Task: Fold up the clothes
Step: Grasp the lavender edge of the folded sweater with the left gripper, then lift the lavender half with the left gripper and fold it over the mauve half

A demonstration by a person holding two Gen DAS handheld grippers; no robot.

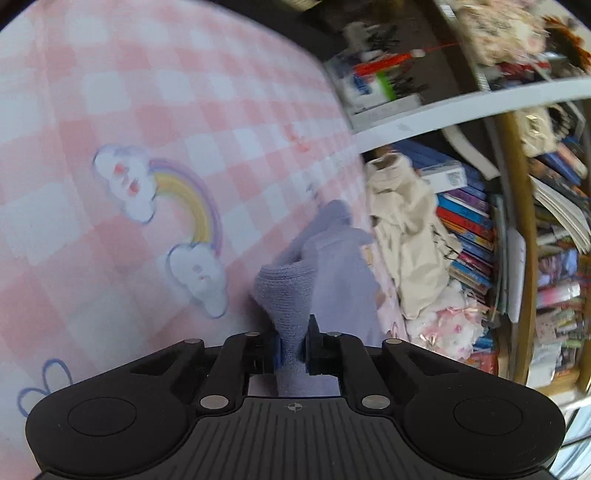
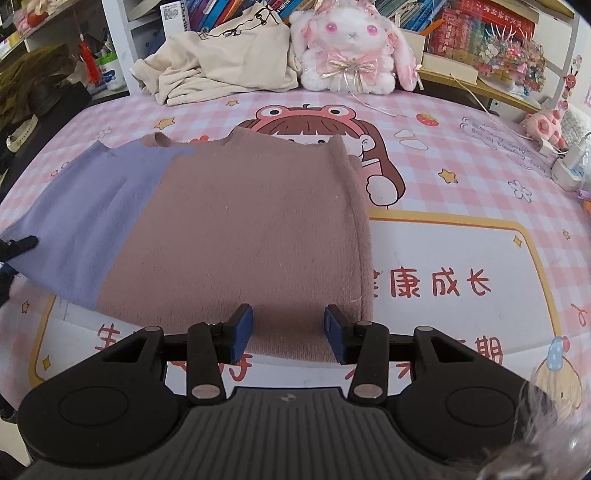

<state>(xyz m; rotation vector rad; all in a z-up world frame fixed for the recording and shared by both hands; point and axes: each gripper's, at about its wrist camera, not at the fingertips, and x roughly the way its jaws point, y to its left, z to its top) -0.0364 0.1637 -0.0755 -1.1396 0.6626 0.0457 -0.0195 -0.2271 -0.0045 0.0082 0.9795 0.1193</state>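
A knitted sweater lies flat on the pink checked bed sheet [image 2: 461, 173]. Its body is brown [image 2: 240, 229] and its left sleeve side is lilac [image 2: 92, 206]. In the left wrist view my left gripper [image 1: 293, 343] is shut on a bunched fold of the lilac fabric [image 1: 332, 266], lifted a little off the sheet [image 1: 147, 110]. My right gripper [image 2: 289, 328] hovers open over the sweater's near hem, and its blue pads [image 2: 242, 328] do not press on the cloth. A black fingertip [image 2: 18, 243] shows at the lilac edge on the far left.
A crumpled cream garment [image 2: 221, 62] and a pink plush rabbit [image 2: 351, 48] sit at the bed's far edge. Behind them stand crowded bookshelves [image 2: 480, 22]. A small pink toy [image 2: 546, 125] and white items lie at the right.
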